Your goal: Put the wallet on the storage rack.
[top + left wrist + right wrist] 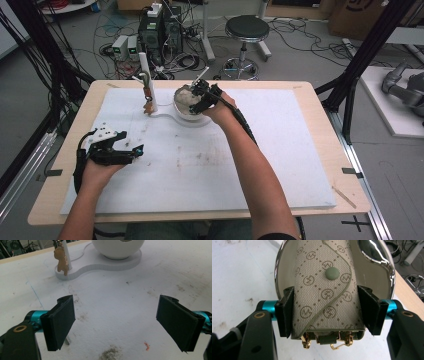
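A beige monogram key pouch [324,290] with a green snap button lies across the mouth of a round bowl [377,270]. My right gripper [324,312] is shut on its lower end, where gold clips poke out. In the high view that right gripper [202,92] is over the bowl [186,102] at the back middle of the table. The bowl stands on a white base [100,265] with a thin post [145,75], from which a small brown charm [62,261] hangs. My left gripper [135,150] rests low at the left, open, with nothing between its fingers [61,322].
A white mat [280,165] with brown smudges covers the wooden table [330,130]. A small orange scrap [147,346] lies near my left gripper. Beyond the far edge stand a stool [246,27], computer boxes [160,30] and loose cables.
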`<state>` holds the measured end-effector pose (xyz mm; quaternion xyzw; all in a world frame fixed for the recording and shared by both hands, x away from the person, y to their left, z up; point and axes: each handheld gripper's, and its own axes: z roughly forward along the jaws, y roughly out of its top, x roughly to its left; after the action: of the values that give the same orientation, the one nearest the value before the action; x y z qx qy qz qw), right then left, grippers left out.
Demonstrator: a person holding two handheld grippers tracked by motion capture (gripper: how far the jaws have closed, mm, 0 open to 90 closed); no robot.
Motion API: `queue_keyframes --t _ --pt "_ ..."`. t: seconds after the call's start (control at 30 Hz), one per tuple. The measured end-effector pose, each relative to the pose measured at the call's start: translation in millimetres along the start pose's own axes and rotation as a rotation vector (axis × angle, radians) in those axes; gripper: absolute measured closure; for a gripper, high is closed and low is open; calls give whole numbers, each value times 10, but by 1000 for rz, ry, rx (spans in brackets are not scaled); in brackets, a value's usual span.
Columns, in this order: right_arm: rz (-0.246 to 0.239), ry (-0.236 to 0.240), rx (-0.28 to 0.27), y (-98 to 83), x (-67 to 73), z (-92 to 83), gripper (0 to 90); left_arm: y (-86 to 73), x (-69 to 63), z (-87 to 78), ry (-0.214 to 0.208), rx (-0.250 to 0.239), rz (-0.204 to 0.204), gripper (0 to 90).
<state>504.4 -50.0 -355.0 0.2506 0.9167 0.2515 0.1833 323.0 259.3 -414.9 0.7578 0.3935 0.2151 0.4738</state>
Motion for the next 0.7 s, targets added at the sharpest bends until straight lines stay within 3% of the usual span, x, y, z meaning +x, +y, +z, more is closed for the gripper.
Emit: queue_keyframes --t 0.33,0.43,0.53,0.7 --pt "10 -72 -19 18 20 105 333 0 5 -1 1 2 5 154" --pt "8 -90 -27 21 31 84 274 -7 18 -3 0 3 3 154" --pt "14 -89 -29 3 8 42 217 -11 25 -6 1 3 1 154" --pt "55 -57 -79 -88 -26 -111 206 -7 28 -23 0 2 8 155"
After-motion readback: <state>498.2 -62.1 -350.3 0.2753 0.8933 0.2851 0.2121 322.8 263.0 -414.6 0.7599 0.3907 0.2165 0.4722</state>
